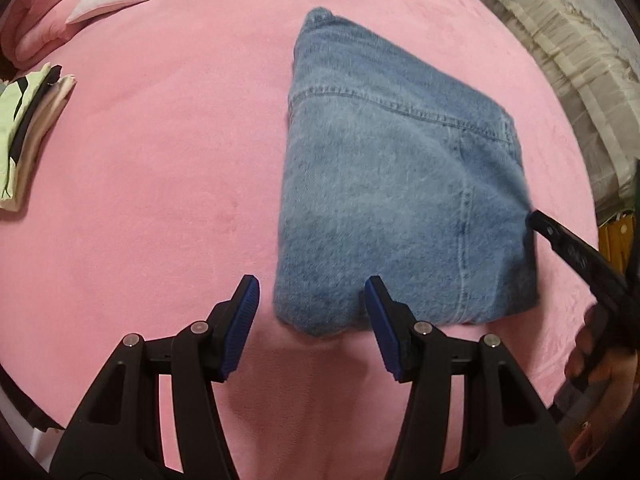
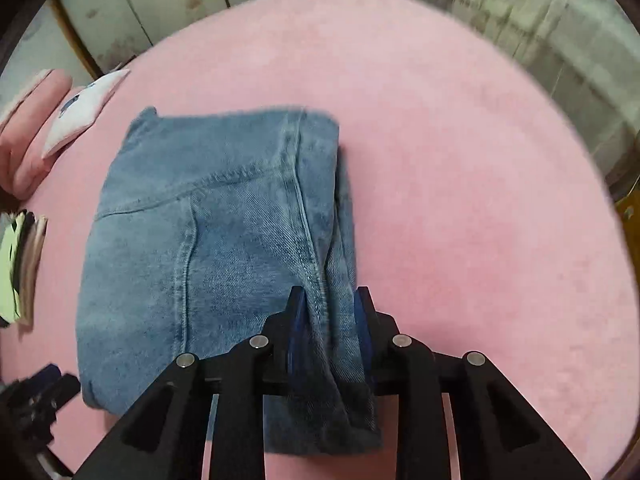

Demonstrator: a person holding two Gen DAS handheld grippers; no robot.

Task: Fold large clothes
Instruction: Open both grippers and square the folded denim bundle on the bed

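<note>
Right wrist view showed the right claw [image 2: 329, 308] clenched on the near right edge of the folded jeans [image 2: 208, 232], several layers of denim bunched between its blue pads [image 2: 295, 328]. The jeans lay as a thick rectangular bundle on the pink bed cover [image 2: 460, 200], seams facing up.

Left wrist view showed the left claw [image 1: 312, 300] released, jaws spread wide and poised over the near left corner of the jeans [image 1: 392, 184], gripping nothing. The right claw [image 1: 536, 220] entered from the right, at the bundle's side edge.

Risks, as judged:
- Grip was one-sided. A lift or pull from the right alone would likely peel the upper layers away and undo the fold.
- The pads appeared to hold only some of the layers; the lower ones could slip out under denim's weight.
- The left claw, if closed here, might catch just the top layer or the plush cover beneath.
- Dragging sideways could wrinkle the cover and skew the bundle toward the folded clothes [image 1: 24, 136] at the far left.
</note>
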